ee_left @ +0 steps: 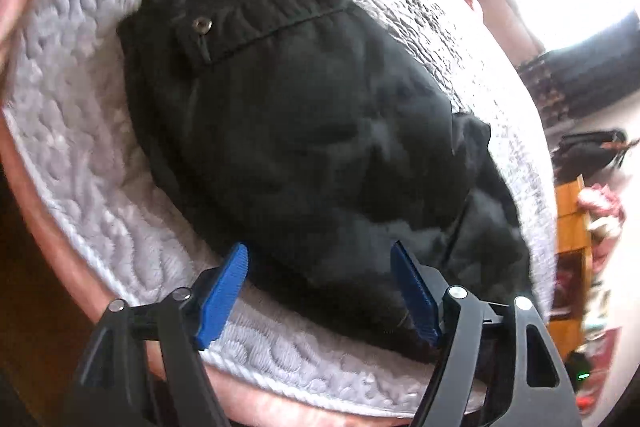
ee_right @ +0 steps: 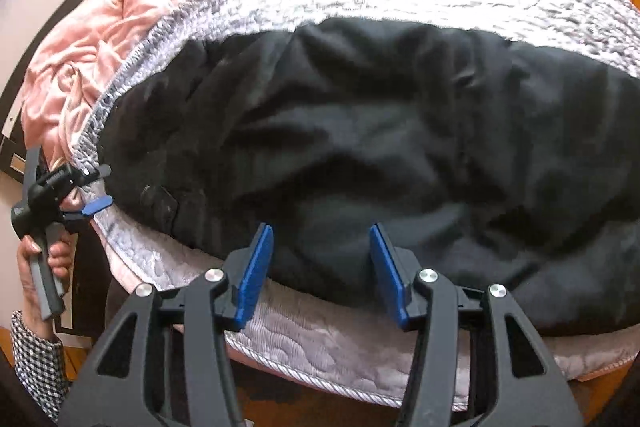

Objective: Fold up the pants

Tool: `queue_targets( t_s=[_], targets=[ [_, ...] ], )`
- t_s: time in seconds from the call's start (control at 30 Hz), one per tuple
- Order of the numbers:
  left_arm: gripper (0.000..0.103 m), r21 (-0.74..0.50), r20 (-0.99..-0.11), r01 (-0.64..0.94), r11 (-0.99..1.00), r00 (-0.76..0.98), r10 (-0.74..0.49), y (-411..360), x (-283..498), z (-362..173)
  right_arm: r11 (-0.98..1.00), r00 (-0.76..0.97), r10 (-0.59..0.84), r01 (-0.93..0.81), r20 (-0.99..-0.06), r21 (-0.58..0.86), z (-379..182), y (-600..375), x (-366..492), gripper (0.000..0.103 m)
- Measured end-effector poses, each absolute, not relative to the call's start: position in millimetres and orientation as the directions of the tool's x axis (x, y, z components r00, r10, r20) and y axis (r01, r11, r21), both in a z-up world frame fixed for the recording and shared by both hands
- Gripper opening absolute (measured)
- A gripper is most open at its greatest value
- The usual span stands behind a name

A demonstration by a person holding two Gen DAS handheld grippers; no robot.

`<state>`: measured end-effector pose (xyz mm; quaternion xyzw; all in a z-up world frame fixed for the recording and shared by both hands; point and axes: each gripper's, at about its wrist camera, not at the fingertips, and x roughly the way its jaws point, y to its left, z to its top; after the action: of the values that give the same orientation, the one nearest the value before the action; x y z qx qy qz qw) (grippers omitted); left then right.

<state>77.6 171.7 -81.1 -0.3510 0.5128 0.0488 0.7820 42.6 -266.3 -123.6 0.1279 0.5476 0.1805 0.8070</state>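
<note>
Black pants (ee_left: 300, 127) lie crumpled on a grey quilted bed cover (ee_left: 80, 147), their waistband with a metal snap (ee_left: 200, 24) at the far left. My left gripper (ee_left: 320, 261) hovers open over the pants' near edge, with nothing pinched between its blue pads (ee_left: 228, 291). In the right wrist view the pants (ee_right: 360, 127) stretch across the bed cover (ee_right: 320, 339). The right gripper (ee_right: 322, 243) is open above their near hem, its pads (ee_right: 252, 275) apart and free of cloth. At the far left of that view the left gripper (ee_right: 104, 187) sits by the waist end, held by a hand (ee_right: 36, 259).
A rumpled pink blanket (ee_right: 120, 7) is heaped beyond the bed cover's left corner. The bed's near edge runs just under both grippers. Orange wooden furniture (ee_left: 572, 219) with clutter stands at the right, and a checked sleeve (ee_right: 36, 359) shows at lower left.
</note>
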Motion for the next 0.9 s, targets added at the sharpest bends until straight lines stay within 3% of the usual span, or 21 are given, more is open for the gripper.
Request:
queue_targets(
  t_s=[0.2, 0.27, 0.33, 0.4, 0.53, 0.73, 0.9],
  targets=[
    [0.073, -0.617, -0.777, -0.467, 0.634, 0.492, -0.393, 191.0, 81.7, -102.0, 0.913, 0.319, 0.407, -0.142, -0.856, 0.381, -135.8, -264.4, 42.1, 0.050],
    [0.065, -0.634, -0.766, -0.485, 0.603, 0.504, -0.400, 196.0, 81.1, -106.5, 0.915, 0.318, 0.404, -0.145, -0.858, 0.378, -138.3, -265.8, 41.2, 0.050],
    [0.046, -0.637, -0.764, -0.502, 0.584, 0.509, -0.396, 201.8, 75.8, -107.6, 0.916, 0.314, 0.401, -0.144, -0.860, 0.374, -140.5, -266.6, 41.5, 0.050],
    [0.033, -0.645, -0.759, -0.513, 0.566, 0.517, -0.396, 207.3, 74.4, -109.3, 0.917, 0.312, 0.400, -0.144, -0.862, 0.373, -143.3, -266.1, 41.4, 0.051],
    [0.017, -0.650, -0.752, -0.511, 0.563, 0.542, -0.376, 206.3, 71.0, -106.3, 0.918, 0.310, 0.397, -0.147, -0.864, 0.369, -144.3, -267.3, 40.9, 0.052],
    [0.012, -0.632, -0.736, -0.484, 0.605, 0.619, -0.275, 187.2, 39.5, -72.6, 0.917, 0.305, 0.400, -0.131, -0.864, 0.377, -146.6, -272.0, 42.1, 0.052],
    [0.014, -0.571, -0.791, -0.535, 0.623, 0.563, -0.241, 187.3, 38.7, -103.6, 0.922, 0.300, 0.387, -0.125, -0.872, 0.367, -150.1, -272.4, 43.2, 0.052]
  ],
)
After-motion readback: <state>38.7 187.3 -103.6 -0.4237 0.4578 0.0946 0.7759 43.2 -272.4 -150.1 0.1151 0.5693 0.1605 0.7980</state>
